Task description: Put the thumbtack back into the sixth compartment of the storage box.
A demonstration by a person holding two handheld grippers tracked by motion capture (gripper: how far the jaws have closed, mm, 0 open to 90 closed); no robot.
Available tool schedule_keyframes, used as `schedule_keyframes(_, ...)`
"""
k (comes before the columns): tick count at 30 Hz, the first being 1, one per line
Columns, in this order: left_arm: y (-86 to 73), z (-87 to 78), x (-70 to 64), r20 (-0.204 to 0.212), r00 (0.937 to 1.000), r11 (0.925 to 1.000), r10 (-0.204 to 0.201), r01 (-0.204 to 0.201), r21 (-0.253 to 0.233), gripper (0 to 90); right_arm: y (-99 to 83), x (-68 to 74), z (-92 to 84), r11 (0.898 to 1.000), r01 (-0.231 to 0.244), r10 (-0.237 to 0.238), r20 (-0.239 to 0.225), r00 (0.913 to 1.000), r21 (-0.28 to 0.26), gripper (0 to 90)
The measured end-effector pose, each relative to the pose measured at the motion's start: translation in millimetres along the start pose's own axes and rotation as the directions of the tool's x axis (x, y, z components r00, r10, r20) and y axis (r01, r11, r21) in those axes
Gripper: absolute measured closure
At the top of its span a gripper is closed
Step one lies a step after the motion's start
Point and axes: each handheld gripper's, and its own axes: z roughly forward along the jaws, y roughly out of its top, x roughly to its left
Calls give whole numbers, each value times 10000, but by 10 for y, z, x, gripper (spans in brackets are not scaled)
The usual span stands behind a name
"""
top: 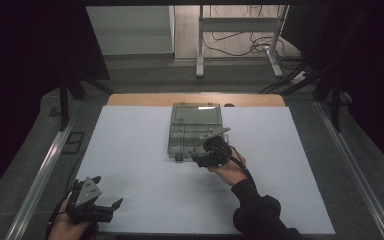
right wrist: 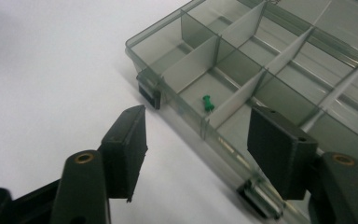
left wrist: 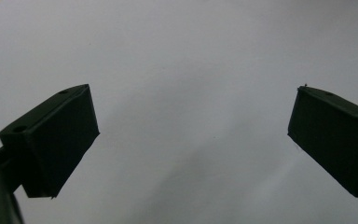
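Nearest me, right gripper (right wrist: 198,149) jaws stand apart, holding nothing, above the organizer box (right wrist: 168,56); green pushpin (right wrist: 208,103) lies in 1 compartment. Left gripper (top: 96,200) rests open. I'd withdraw next.

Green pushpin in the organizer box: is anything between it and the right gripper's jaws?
Yes. The green pushpin lies inside a front-row compartment of the organizer box, whose clear front wall stands between it and the open right gripper. From above nothing covers it; the lid is open.
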Motion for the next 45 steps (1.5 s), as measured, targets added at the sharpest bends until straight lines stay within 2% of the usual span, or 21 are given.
schedule_keyframes(5,1,-2,-1,-18,10000,10000,30,-30,-15,18,-82,43,-70,10000,71,-70,80,9999,-36,335)
schedule_keyframes(12,-10,-27,19,-45,9995,9994,-304,303,-155,21,-155,117,-156,9998,205,-205,114,9997,-66,283)
schedule_keyframes(16,-11,-30,25,-11,9993,9992,-371,371,-156,20,-210,134,-230,9993,349,-348,92,9994,-98,248)
schedule_keyframes(19,-9,-25,25,12,9993,9992,-369,369,-120,18,-277,147,-294,9986,517,-515,248,9984,-65,224)
schedule_keyframes(28,-9,-20,29,79,9993,9993,-369,370,-79,14,-444,145,-473,9991,360,-352,349,9988,-227,100)
schedule_keyframes(37,-9,-22,30,84,9995,9995,-313,313,-58,14,-587,155,-640,9991,337,-323,566,9979,-240,42)
schedule_keyframes(45,-10,-23,37,104,9993,9994,-355,355,-49,13,-762,115,-834,9989,22,20,865,9963,-479,8)
